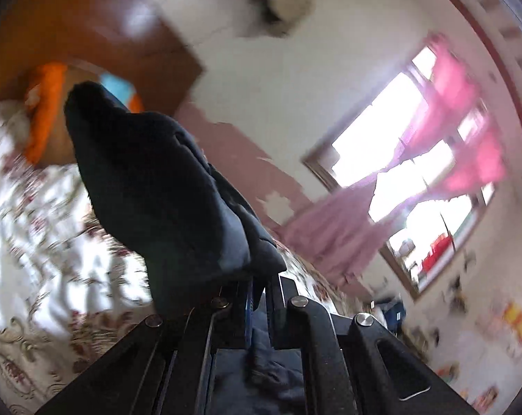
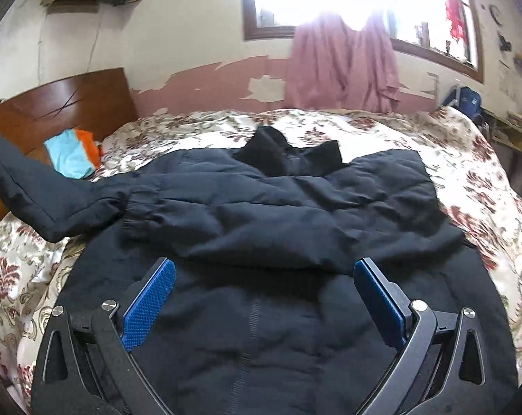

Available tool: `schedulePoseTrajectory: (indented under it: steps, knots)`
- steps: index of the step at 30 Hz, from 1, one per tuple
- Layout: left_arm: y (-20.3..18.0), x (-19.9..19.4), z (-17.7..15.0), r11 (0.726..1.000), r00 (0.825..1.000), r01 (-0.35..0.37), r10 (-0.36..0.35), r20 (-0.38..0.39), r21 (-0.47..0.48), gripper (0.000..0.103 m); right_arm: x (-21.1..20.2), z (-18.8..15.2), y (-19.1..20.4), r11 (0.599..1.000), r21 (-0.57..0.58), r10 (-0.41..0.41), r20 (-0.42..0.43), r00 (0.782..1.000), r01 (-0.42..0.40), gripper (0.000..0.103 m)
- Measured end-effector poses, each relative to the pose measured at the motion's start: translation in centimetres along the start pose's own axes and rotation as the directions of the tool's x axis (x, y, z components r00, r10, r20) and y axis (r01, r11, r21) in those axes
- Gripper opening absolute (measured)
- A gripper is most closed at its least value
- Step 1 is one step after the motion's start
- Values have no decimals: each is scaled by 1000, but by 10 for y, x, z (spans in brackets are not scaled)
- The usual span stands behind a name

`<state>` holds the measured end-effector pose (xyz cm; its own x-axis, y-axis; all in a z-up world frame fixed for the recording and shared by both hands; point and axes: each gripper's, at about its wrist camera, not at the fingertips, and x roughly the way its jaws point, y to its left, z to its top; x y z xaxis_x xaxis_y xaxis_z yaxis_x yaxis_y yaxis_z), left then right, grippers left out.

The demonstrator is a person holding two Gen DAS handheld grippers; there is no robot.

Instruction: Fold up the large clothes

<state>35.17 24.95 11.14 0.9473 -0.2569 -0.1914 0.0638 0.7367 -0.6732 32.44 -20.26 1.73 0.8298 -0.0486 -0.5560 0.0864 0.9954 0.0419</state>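
A large black padded jacket (image 2: 278,207) lies spread on the flowered bedspread (image 2: 468,180). One sleeve is folded across its body. The other sleeve (image 2: 36,186) is lifted up and out at the left. My left gripper (image 1: 257,287) is shut on that sleeve (image 1: 150,180), which stands up in front of the camera. My right gripper (image 2: 264,276) is open, its blue pads (image 2: 150,304) spread wide just above the jacket's lower part, holding nothing.
A wooden headboard (image 2: 64,103) stands at the left with blue and orange cloth (image 2: 74,152) next to it. A window with pink curtains (image 2: 344,65) is behind the bed. A shelf with clutter (image 2: 510,121) is at the right.
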Motion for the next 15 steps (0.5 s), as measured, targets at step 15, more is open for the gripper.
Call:
schedulePoseTrajectory:
  steps: [15]
  knots:
    - [-199, 82, -138, 907, 920, 274, -151, -361, 319, 6, -47, -23, -150, 975, 214, -64, 43, 997, 54, 101]
